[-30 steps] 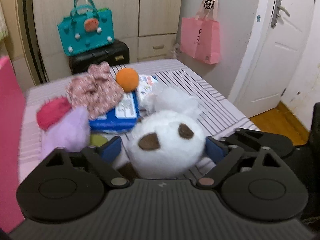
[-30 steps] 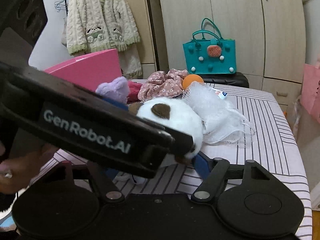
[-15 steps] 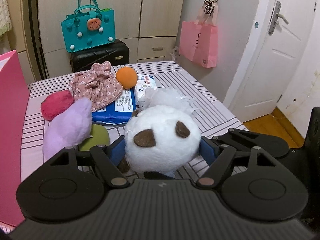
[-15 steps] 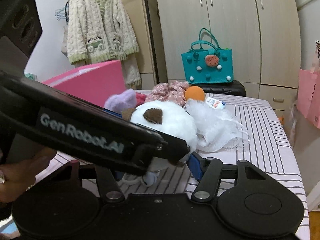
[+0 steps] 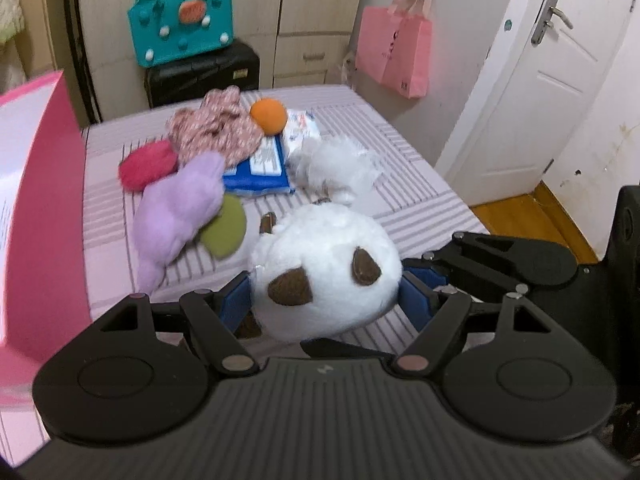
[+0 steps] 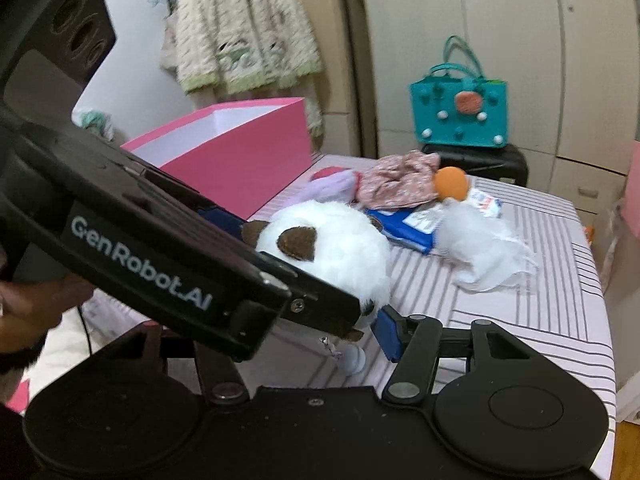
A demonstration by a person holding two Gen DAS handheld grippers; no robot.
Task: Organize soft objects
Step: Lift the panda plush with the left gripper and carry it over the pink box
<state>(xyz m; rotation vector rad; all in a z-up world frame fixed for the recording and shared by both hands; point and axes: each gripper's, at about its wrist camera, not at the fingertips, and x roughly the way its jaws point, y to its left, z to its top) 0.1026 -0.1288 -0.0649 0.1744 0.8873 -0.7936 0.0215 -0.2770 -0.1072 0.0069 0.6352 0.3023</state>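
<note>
My left gripper (image 5: pixel 326 298) is shut on a white plush toy with brown patches (image 5: pixel 324 276) and holds it above the striped table (image 5: pixel 404 200). The same plush shows in the right wrist view (image 6: pixel 332 256), with the left gripper's black body (image 6: pixel 160 256) across the frame. My right gripper (image 6: pixel 320 340) sits low behind the plush; only its right blue finger (image 6: pixel 386 338) shows, the left one is hidden, and it looks open and empty. A pink box (image 6: pixel 236 152) stands at the table's left.
On the table lie a purple plush (image 5: pixel 176 208), a green pad (image 5: pixel 226 230), a red fluffy ball (image 5: pixel 146 164), a floral cloth (image 5: pixel 216 132), an orange ball (image 5: pixel 268 116), blue wipes packs (image 5: pixel 260 168) and white mesh (image 5: pixel 336 168). A teal bag (image 5: pixel 180 16) sits on a black suitcase behind.
The left gripper has closed on the white plush and lifted it up and left, toward the pink box. The right gripper has followed, staying low behind it.
</note>
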